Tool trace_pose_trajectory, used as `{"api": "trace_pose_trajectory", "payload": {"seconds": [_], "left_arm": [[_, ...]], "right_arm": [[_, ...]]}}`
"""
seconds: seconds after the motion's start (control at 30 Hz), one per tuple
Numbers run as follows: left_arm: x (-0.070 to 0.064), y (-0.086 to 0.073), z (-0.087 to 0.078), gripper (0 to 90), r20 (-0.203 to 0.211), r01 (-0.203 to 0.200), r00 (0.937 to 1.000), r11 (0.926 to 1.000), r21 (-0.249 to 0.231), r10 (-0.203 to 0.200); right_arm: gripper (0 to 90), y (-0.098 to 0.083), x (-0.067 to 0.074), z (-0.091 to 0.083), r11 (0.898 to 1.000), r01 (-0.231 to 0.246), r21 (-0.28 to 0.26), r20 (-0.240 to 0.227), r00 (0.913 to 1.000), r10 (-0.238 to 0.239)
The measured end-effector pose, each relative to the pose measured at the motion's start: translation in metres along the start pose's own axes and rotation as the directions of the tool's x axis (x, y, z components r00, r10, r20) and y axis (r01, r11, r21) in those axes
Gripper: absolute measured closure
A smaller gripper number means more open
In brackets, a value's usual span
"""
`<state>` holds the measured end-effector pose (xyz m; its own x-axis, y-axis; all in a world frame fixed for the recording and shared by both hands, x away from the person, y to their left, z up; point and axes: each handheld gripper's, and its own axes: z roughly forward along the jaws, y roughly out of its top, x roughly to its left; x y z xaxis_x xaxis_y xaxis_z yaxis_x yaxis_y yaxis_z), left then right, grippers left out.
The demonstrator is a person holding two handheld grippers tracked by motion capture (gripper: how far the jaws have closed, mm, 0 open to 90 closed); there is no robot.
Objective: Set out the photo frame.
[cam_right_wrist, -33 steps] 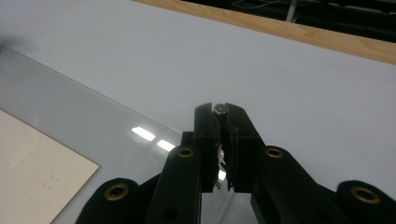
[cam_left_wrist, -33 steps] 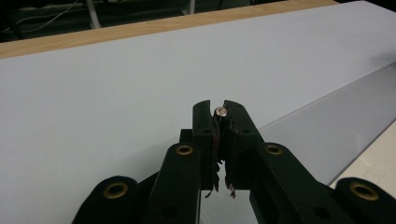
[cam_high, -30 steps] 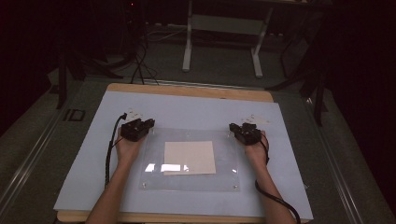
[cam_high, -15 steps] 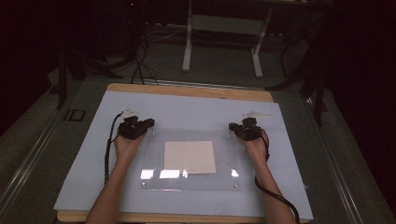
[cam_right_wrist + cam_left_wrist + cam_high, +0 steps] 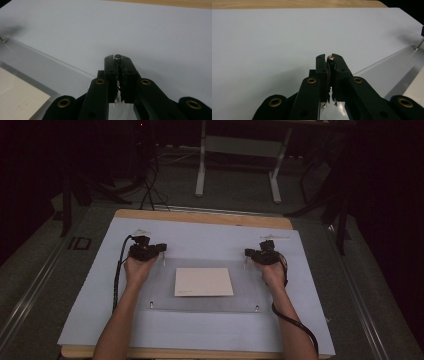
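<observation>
Lifting the clear acrylic sheet (image 5: 202,285) and the paper (image 5: 203,281) under it off the blue mat (image 5: 210,240), left gripper (image 5: 161,248) and right gripper (image 5: 247,252) each clenching a far-corner standoff pin (image 5: 330,58), likely requiring a level, matched rise.

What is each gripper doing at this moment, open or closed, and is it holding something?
Left gripper: closed on a small metal pin at the clear sheet's far corner.
Right gripper: closed on a matching corner pin.
</observation>
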<state>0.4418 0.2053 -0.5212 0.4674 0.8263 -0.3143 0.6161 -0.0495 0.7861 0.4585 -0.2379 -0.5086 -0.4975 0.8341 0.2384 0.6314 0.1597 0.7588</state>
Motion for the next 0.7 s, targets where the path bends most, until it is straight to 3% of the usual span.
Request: {"api": "trace_pose_trajectory", "payload": {"seconds": [0.27,0.5,0.6,0.7], "left_arm": [[0.010,0.005,0.011,85.8,0.022,0.088,0.9959,0.9961,-0.004,-0.088],[0.010,0.009,0.017,85.5,-0.004,0.103,0.9947,0.9945,0.018,-0.103],[0.011,0.009,0.019,85.4,-0.010,0.121,0.9927,0.9926,0.017,-0.120],[0.011,0.009,0.022,85.3,-0.018,0.140,0.9901,0.9901,0.012,-0.139]], "right_arm": [[85.4,0.003,-0.008,0.008,0.998,-0.058,-0.018,-0.019,0.9982,0.057],[83.3,0.005,-0.005,0.011,1.000,-0.019,-0.014,0.020,0.9996,0.019],[80.4,0.004,-0.003,0.010,0.999,0.031,-0.013,0.048,0.9984,-0.031],[74.9,0.003,-0.003,0.002,0.998,0.060,-0.034,0.045,0.9973,-0.058]]}}
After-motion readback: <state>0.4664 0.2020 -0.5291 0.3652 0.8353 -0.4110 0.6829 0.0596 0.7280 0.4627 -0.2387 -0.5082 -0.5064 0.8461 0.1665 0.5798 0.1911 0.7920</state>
